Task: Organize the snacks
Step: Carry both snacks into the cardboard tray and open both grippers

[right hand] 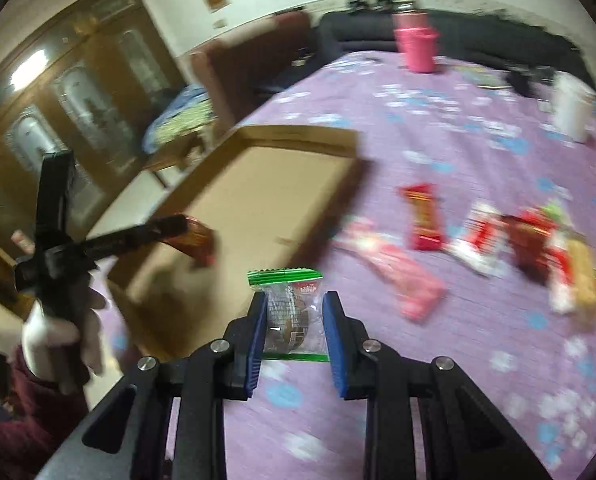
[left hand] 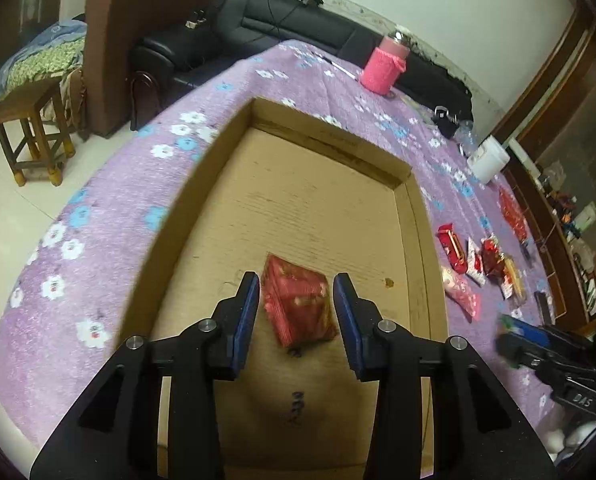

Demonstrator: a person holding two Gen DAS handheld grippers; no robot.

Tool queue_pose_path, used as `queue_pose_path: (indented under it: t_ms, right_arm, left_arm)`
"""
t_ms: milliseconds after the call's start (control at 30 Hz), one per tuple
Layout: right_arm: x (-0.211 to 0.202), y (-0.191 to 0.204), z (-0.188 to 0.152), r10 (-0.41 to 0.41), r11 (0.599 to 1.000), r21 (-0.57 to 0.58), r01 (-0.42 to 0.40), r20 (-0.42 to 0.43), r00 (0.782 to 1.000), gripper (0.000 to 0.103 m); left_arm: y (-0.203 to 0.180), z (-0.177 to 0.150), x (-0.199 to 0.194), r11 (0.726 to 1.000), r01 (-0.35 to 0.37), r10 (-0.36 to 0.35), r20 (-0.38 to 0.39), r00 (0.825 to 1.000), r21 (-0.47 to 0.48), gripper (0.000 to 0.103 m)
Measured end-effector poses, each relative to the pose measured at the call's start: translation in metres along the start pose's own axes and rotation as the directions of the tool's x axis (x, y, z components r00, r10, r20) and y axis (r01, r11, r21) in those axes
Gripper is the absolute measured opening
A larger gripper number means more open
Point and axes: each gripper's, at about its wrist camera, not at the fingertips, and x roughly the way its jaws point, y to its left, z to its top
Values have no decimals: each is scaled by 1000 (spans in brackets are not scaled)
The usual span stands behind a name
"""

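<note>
A purple flowered cloth (left hand: 110, 216) is covering the table, and on it one open cardboard box (left hand: 414, 216) is lying flat, taking up most of the left wrist view. One red packet (left hand: 298, 304) is sitting on the box floor, blurred, below the left gripper (left hand: 294, 294), whose jaws are standing wide apart with nothing between them. Right of the box, a loose row of about seven snack packets (left hand: 478, 264) is lying on the cloth, mostly red, one pink; their edges are overlapping, so the count is rough. Beyond them one pink-sleeved bottle (left hand: 384, 66) and one white cup (left hand: 490, 158) are standing near the far edge. The right gripper (right hand: 294, 308) is holding one clear, green-edged snack (right hand: 288, 312) above the cloth just beside the box's near corner, jaws narrowed onto it. A black sofa (left hand: 290, 28) and one wooden stool (left hand: 30, 128) are standing off the table.
</note>
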Motion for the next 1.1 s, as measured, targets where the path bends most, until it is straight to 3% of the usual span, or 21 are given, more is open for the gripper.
queue_pose_path:
  t_ms: [167,300,367,433,500,700,800,900,1100]
  right_arm:
    - [44,39,25,54,997,-52,-56,-46,997,32]
    - [65,49,33,46,997,-62,-50,-68,997,34]
    - [62,49,35,44,997,-64,-47,-46,998,36]
    - [50,44,35,26,998,-53,-26,-8,1000,47]
    - [34,29,30,-5,1000,-25,6,31,1000,52]
    - [-12,-40,4,-187,977,116,177,86,979,53]
    - [-27,-68,-10,-239,958,182,221,82,968,53]
    - [-29,-81,-16,-246,953,200,227,75,966,53]
    - [5,-73,4,-199,975,117,190,69,977,53]
  left_arm:
    - [28,-1,-31,998,23,-19,78,997,-53,38]
    - [45,-4,-48,996,26,-16,116,993,-87,38]
    - [50,-4,-52,995,26,-15,120,993,-95,38]
    - [53,-6,-55,995,28,-16,127,992,-99,38]
    - [52,-9,-56,994,41,-27,133,991,-105,38]
    - [23,-18,-47,992,110,-103,111,988,-60,38]
    - [1,-22,-37,990,141,-139,69,988,-22,38]
    - [-21,-27,-31,987,159,-160,33,987,25,38]
    - [-56,-38,-31,978,180,-181,-2,984,104,38]
